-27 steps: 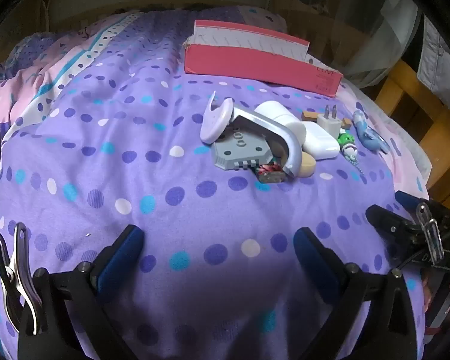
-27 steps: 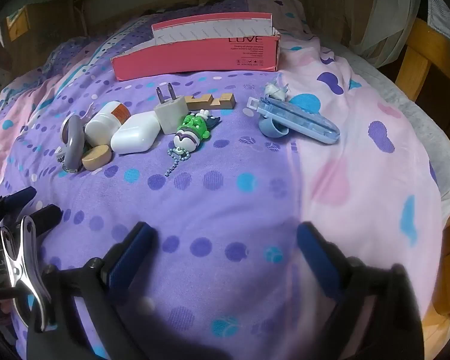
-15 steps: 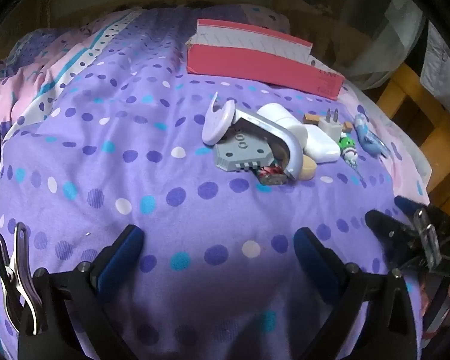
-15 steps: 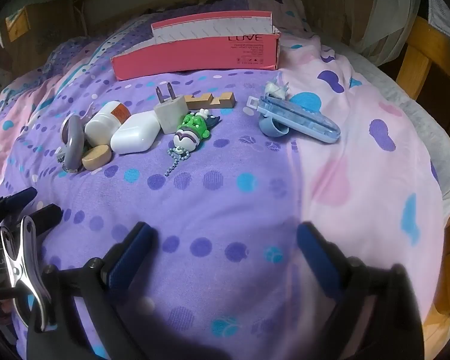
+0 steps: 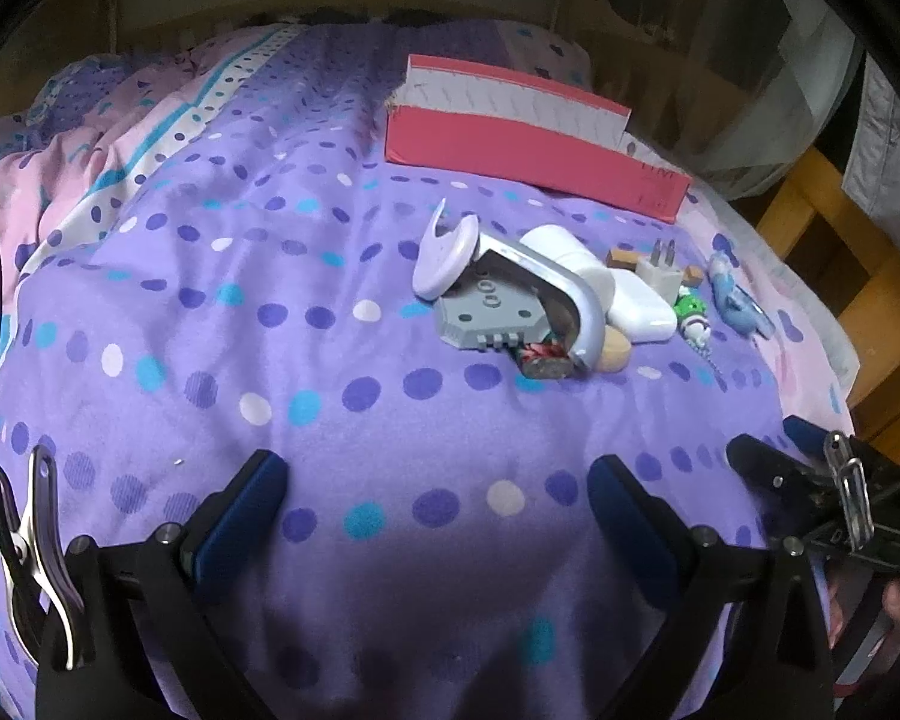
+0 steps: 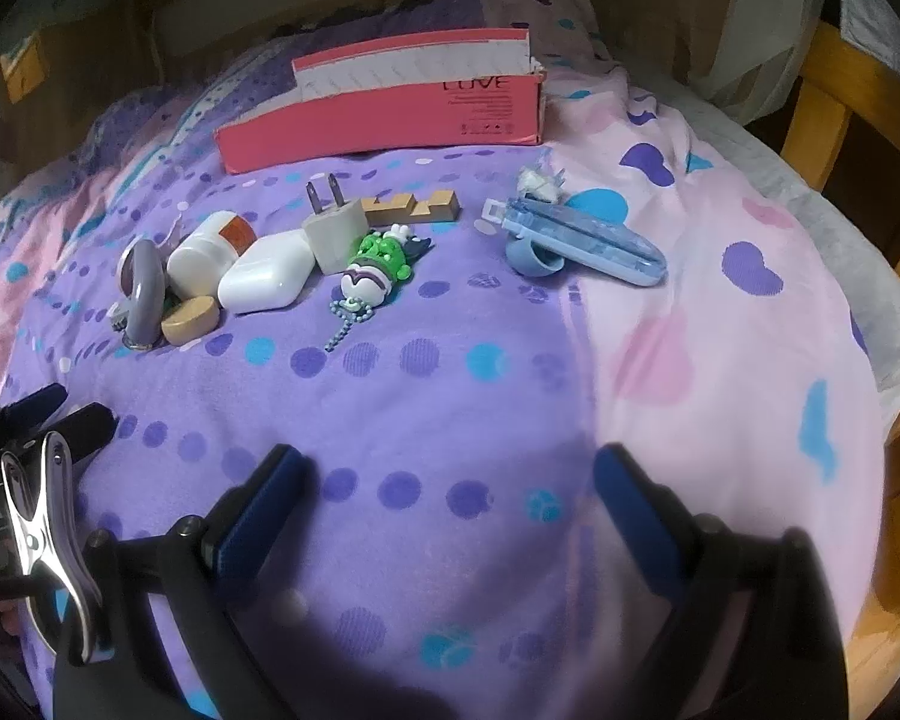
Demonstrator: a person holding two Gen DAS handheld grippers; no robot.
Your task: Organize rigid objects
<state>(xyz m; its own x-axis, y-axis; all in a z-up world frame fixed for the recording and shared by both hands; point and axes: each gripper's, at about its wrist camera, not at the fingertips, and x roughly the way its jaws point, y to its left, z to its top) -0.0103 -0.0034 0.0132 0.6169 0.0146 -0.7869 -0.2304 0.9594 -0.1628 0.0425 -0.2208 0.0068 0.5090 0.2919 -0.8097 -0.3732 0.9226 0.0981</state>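
Small rigid objects lie in a row on the purple dotted bedspread [image 5: 270, 360]: a grey bracket [image 5: 510, 306], a lilac hook [image 5: 444, 252], a white case [image 6: 267, 279], a white bottle [image 6: 204, 261], a plug adapter [image 6: 333, 231], a green toy keychain [image 6: 378, 267], a wooden piece [image 6: 411, 210] and a blue tool [image 6: 582, 243]. A red open box [image 6: 384, 114] stands behind them. My left gripper [image 5: 435, 510] and right gripper [image 6: 447, 498] are both open and empty, well short of the objects.
A wooden bed frame [image 6: 858, 114] runs along the right edge. The pink part of the bedspread [image 6: 720, 330] lies to the right of the objects. The right gripper shows at the right edge of the left wrist view [image 5: 810, 480].
The left wrist view has shifted slightly; the objects sit a little farther right and lower in it. The right wrist view is unchanged.
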